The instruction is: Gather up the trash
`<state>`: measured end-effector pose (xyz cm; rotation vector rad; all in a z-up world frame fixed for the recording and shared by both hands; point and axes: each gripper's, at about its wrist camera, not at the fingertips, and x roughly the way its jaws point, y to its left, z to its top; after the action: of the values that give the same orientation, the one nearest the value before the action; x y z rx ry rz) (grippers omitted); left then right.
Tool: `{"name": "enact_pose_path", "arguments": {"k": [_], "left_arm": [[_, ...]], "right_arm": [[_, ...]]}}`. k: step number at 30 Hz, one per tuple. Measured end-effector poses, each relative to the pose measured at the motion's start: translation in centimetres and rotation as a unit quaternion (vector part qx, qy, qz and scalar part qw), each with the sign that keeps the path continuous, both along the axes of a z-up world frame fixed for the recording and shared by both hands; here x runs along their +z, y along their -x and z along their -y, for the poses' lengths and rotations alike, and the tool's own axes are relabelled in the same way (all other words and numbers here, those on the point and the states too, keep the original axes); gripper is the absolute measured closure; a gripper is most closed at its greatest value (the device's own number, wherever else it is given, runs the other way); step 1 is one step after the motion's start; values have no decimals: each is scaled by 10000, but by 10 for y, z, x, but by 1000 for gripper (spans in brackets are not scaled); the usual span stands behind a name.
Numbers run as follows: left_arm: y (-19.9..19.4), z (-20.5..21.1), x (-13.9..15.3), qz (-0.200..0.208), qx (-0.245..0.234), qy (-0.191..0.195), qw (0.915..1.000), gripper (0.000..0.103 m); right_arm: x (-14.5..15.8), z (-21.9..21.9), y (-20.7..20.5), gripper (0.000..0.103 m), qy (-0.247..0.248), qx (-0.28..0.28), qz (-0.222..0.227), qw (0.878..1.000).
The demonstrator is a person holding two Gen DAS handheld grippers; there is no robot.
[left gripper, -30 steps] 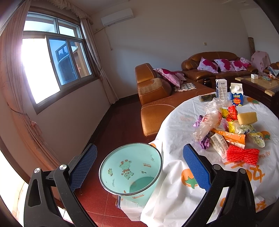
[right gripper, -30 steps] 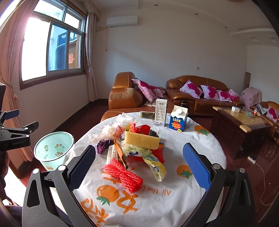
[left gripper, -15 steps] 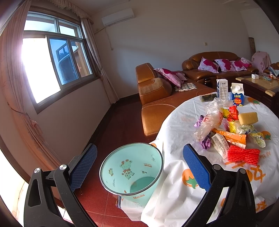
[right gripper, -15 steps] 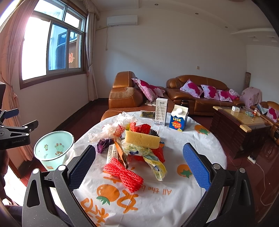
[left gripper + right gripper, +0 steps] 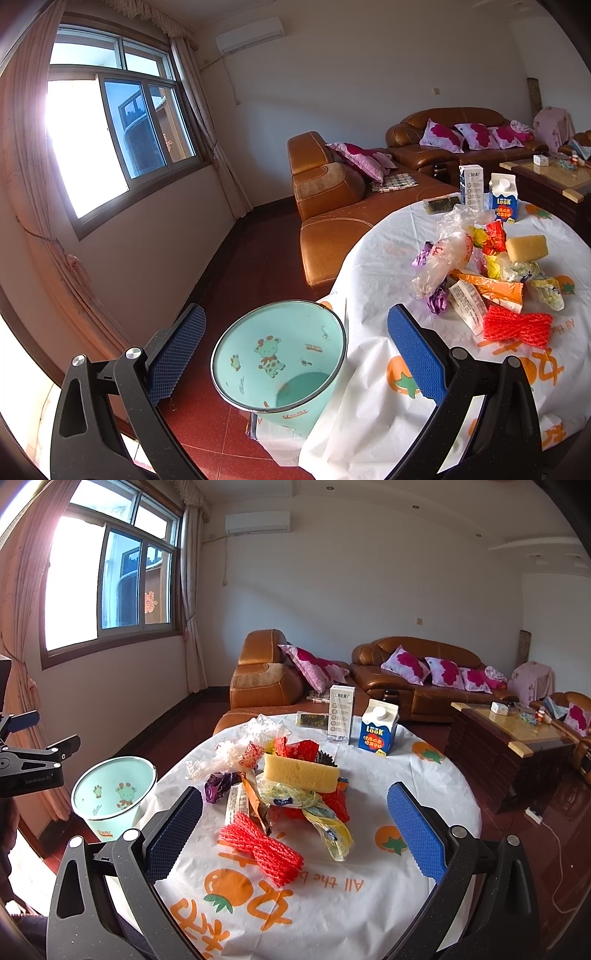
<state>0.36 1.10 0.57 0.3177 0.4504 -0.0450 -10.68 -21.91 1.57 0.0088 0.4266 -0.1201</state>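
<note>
Item: trash heap (image 5: 280, 782) (wrappers, yellow sponge (image 5: 301, 772), red net (image 5: 261, 847)), mid-table (image 5: 369, 915) on the cloth. Bin (image 5: 279, 356), mint, on the floor at the table's left edge. My left tongs (image 5: 295, 350) gape over it; my right tongs (image 5: 293, 830) gape above the heap, nothing held.

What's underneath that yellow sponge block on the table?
The yellow sponge block lies on crumpled red wrappers and a clear yellow-printed bag. Anything deeper in the pile is covered.
</note>
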Motion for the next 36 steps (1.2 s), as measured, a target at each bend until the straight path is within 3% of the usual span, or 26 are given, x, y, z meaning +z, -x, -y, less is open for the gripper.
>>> {"name": "enact_pose_path", "arguments": {"k": [15,20,30,36], "left_arm": [[-7,3,-14,-135,16,-34,9999,6],[-21,15,-23,-263,-31,-48,9996,6],[-79,80,-57,-640,-274,1,9976,6],[-113,114,-84,-971,-301,88,9948,6]], "right_arm": [[-10,11,-8,5,-135,-45,-83,9999],[-23,32,-22,5,-98,-356,-112,9993],[-51,96,-45,5,-207,-1065,-166,9940],[-69,119,-54,5,-335,-1221,-284,9915]]}}
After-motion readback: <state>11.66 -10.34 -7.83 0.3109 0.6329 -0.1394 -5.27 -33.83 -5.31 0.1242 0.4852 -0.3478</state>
